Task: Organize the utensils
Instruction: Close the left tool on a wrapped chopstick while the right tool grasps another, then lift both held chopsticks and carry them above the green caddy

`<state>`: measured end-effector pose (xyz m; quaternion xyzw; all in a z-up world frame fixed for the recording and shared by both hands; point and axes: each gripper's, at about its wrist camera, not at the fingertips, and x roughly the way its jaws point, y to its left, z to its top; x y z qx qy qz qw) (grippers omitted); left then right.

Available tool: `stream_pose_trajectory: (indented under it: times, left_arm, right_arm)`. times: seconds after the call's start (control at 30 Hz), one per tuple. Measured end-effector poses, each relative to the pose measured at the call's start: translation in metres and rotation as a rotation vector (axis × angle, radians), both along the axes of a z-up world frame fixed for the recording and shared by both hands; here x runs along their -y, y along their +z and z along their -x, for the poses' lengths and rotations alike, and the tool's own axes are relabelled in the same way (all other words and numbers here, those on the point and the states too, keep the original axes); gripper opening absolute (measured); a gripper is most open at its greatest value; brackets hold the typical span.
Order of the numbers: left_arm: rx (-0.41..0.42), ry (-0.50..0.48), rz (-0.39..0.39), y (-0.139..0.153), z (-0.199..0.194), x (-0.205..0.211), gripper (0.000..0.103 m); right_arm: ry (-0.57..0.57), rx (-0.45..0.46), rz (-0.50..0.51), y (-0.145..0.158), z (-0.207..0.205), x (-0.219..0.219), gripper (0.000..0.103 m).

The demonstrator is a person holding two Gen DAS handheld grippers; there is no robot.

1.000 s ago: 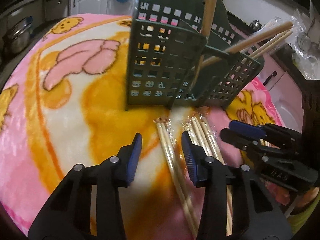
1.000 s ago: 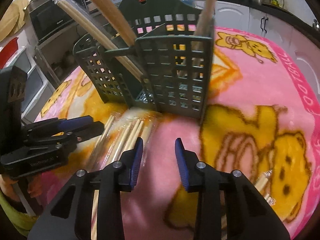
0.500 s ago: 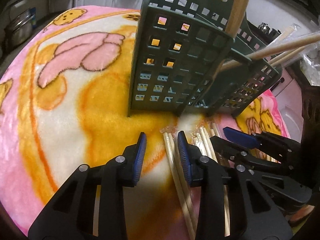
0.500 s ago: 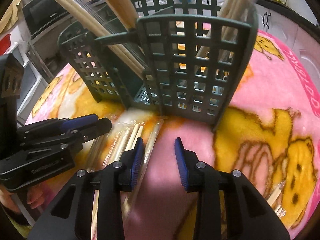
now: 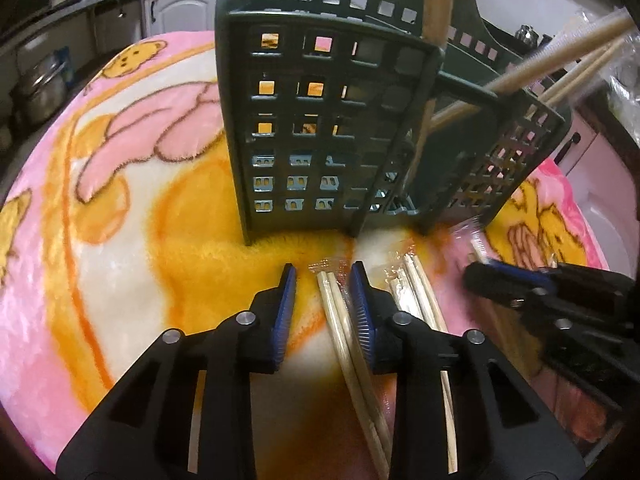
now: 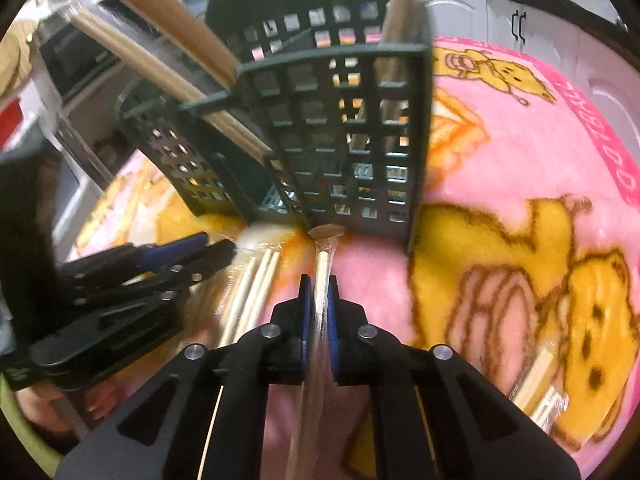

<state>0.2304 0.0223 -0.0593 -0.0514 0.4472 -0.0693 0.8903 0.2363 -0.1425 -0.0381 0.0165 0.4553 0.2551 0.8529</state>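
A dark green slotted utensil caddy [image 5: 328,128] stands on a pink and yellow blanket [image 5: 120,184]; it also shows in the right wrist view [image 6: 344,140]. Wooden handles and wrapped chopsticks [image 5: 560,52] lean in it. My left gripper [image 5: 322,292] is open, its jaws straddling a wrapped chopstick pair [image 5: 340,320] lying on the blanket. More wrapped pairs [image 5: 420,292] lie just right of it. My right gripper [image 6: 318,296] is shut on a wrapped chopstick pair [image 6: 322,268], tip near the caddy's base.
Another wrapped chopstick bundle [image 6: 536,380] lies on the blanket at the right in the right wrist view. Loose pairs [image 6: 256,280] lie between the two grippers. Kitchen cabinets [image 5: 176,12] and pots [image 5: 40,92] ring the table.
Both grippers moved closer to the caddy. My right gripper shut on a wrapped chopstick pair. My left gripper narrowed around another pair.
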Motion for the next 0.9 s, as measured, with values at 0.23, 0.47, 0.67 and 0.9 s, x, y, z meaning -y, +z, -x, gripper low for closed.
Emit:
stream_pose_trajectory:
  times: [0.23, 0.47, 0.67, 0.9]
  left_arm:
    - [-0.012, -0.005, -0.002, 0.001, -0.004, -0.001, 0.011]
    - [-0.002, -0.007, 0.056, 0.011, 0.001, -0.023, 0.003]
    - [0.076, -0.030, 0.081, 0.040, 0.015, -0.019, 0.003]
    - [0.147, -0.062, 0.114, 0.078, 0.033, -0.017, 0.003]
  right_arm:
    - [0.015, 0.059, -0.077, 0.025, 0.025, 0.010, 0.007]
    - [0.001, 0.120, -0.091, 0.047, 0.043, 0.014, 0.007]
    - [-0.024, 0.163, -0.114, 0.061, 0.051, 0.028, 0.007]
    - [-0.032, 0.196, -0.136, 0.072, 0.057, 0.037, 0.007]
